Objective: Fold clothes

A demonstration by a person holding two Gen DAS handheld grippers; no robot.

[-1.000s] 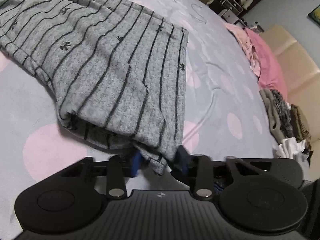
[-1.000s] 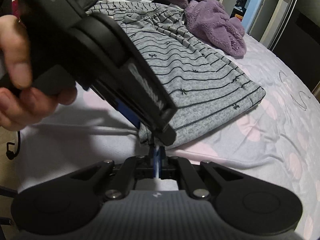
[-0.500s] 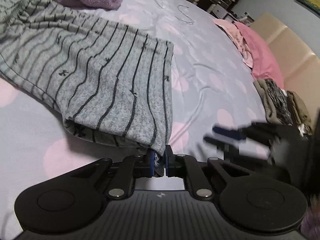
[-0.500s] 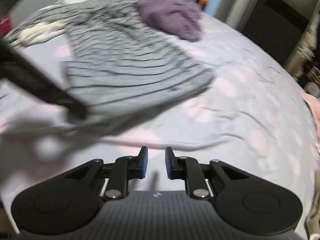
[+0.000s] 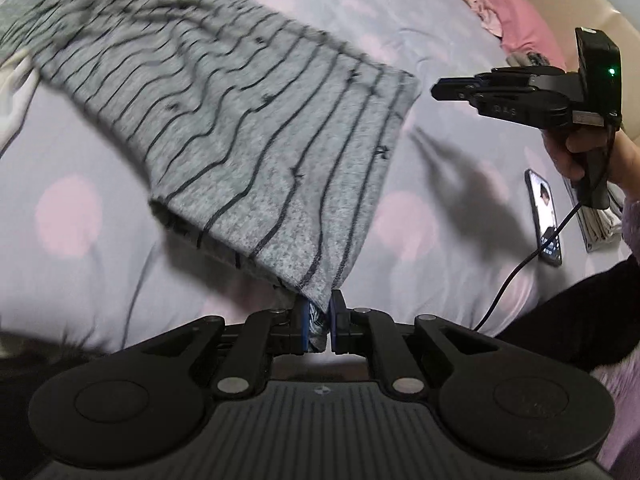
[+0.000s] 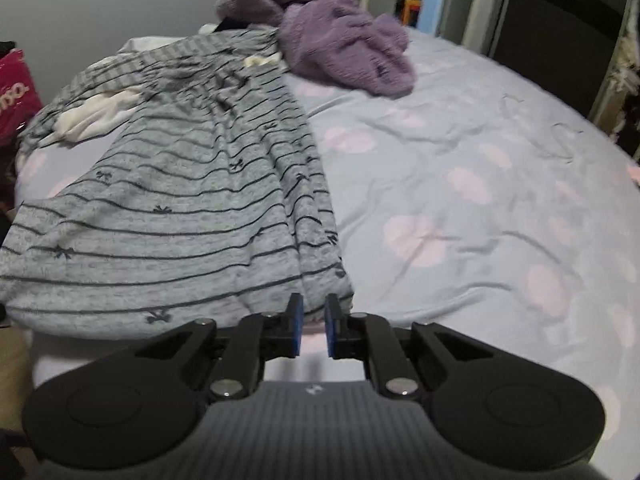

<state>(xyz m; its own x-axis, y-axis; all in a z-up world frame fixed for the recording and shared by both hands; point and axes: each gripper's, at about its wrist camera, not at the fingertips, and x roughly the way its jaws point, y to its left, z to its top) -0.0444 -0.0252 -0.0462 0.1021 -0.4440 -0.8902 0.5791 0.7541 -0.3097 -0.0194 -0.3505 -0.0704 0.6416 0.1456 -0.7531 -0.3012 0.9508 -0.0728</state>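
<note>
On bedsheet (image 6: pixel 460 168): striped garment (image 5: pixel 248 128), corner clamped by left gripper (image 5: pixel 319 326). Right gripper (image 6: pixel 311 326) parted, empty; opposite corner best taken, hem kept taut.

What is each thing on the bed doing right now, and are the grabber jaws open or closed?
Left gripper: jaws shut on a corner of the striped garment.
Right gripper: jaws open, nothing between them, close to the garment's hem.
Striped garment: spread out, one corner lifted, not neatly folded.
Purple fleece: bunched in a heap, unfolded.
Phone: lying flat, screen lit.
Bed sheet: wrinkled.
</note>
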